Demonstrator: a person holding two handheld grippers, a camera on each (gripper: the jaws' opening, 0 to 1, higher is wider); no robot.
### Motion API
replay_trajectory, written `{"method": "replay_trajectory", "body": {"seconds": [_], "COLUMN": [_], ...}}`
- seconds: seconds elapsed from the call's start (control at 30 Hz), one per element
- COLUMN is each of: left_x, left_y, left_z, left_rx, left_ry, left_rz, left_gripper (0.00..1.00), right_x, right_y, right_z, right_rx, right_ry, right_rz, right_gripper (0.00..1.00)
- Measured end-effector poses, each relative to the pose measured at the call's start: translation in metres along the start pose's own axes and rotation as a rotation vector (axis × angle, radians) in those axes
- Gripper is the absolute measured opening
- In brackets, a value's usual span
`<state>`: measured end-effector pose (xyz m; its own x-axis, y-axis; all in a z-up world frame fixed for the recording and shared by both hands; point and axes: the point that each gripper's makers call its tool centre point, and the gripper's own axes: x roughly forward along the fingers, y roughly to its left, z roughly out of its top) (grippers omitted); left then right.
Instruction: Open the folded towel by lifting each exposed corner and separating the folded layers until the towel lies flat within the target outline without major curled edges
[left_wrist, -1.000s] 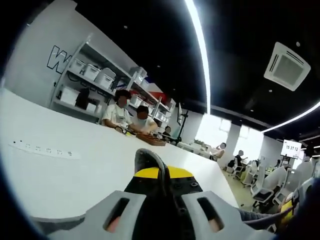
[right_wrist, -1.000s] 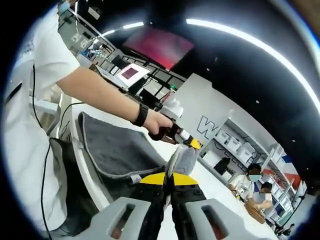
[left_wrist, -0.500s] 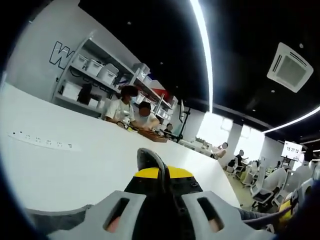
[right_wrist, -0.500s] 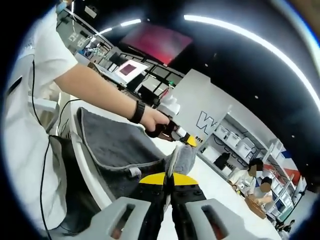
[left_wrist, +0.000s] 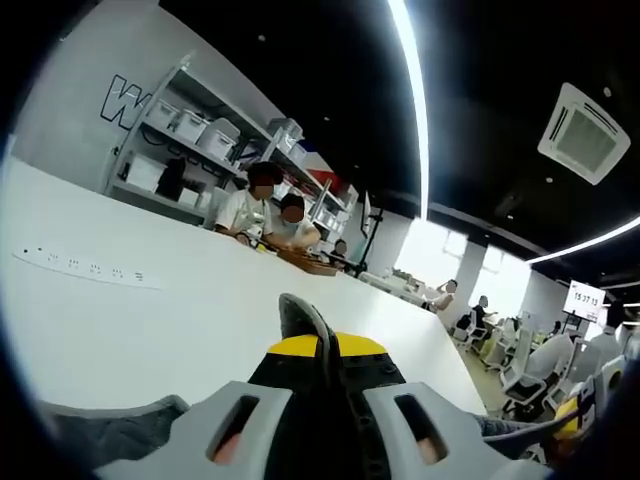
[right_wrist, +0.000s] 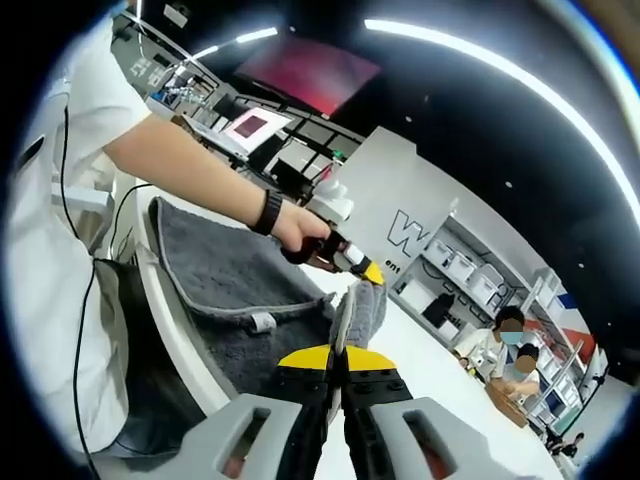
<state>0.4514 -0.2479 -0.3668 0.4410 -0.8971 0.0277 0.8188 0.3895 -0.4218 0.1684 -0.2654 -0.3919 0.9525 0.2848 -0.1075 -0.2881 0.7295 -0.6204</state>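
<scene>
Grey terry towel (right_wrist: 240, 290) hangs stretched between both grippers, right gripper (right_wrist: 338, 362) and left gripper (left_wrist: 322, 362) each clamped on a corner, over the white table (left_wrist: 150, 320).

My left gripper (left_wrist: 322, 345) has two pale grey jaws, each with a slotted cut-out, rising on either side of a black block capped by a yellow curved plate. My right gripper (right_wrist: 338, 365) is built the same: grey slotted jaws, black core, yellow cap. Left of that yellow cap, I see a white short sleeve (right_wrist: 85, 105), a black watch (right_wrist: 266, 211) on the wrist, and a thin black cable (right_wrist: 88, 300) running down the white shirt.
</scene>
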Motion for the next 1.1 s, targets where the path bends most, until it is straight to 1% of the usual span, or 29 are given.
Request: {"method": "replay_trajectory", "body": {"seconds": [0.07,0.17,0.2,0.33,0.4,0.53,0.67,0.8,0.93,1.1], "left_x": [0.001,0.003,0.002,0.004,0.006,0.007,0.009,0.011,0.015,0.020], "left_y": [-0.001,-0.001,-0.005,-0.007,-0.007,-0.008,-0.008,-0.008,-0.010,-0.013], "left_z": [-0.001,-0.002,-0.006,-0.011,-0.015,-0.020,-0.026,-0.031,-0.036,-0.042], "left_rx": [-0.017,-0.017,-0.014,-0.022,-0.021,-0.032,-0.032,-0.030,-0.057,-0.041], "left_ry": [-0.010,-0.010,-0.010,-0.008,0.004,0.008,0.016,0.033,0.043,0.059], "left_rz": [-0.002,-0.003,-0.003,-0.003,-0.003,-0.001,0.004,0.005,0.002,0.002], "left_gripper": [0.02,0.02,0.02,0.02,0.02,0.02,0.02,0.02,0.02,0.02], "right_x": [0.000,-0.001,-0.001,-0.002,-0.003,-0.003,-0.002,-0.003,-0.006,-0.007], "right_y": [0.000,-0.002,-0.002,-0.002,-0.001,-0.005,-0.004,-0.004,-0.009,-0.012], "right_z": [-0.001,-0.003,-0.004,-0.008,-0.008,-0.012,-0.017,-0.021,-0.026,-0.035], "right_rx": [0.005,0.004,0.008,0.019,0.042,0.032,0.053,0.056,0.069,0.090], "right_ry": [-0.003,0.004,0.006,0.009,-0.001,0.017,0.019,0.030,0.034,0.047], "right_rz": [0.002,-0.003,-0.004,0.002,0.018,-0.001,0.008,0.005,-0.009,-0.014], "right_gripper": [0.00,0.00,0.00,0.00,0.00,0.00,0.00,0.00,0.00,0.00]}}
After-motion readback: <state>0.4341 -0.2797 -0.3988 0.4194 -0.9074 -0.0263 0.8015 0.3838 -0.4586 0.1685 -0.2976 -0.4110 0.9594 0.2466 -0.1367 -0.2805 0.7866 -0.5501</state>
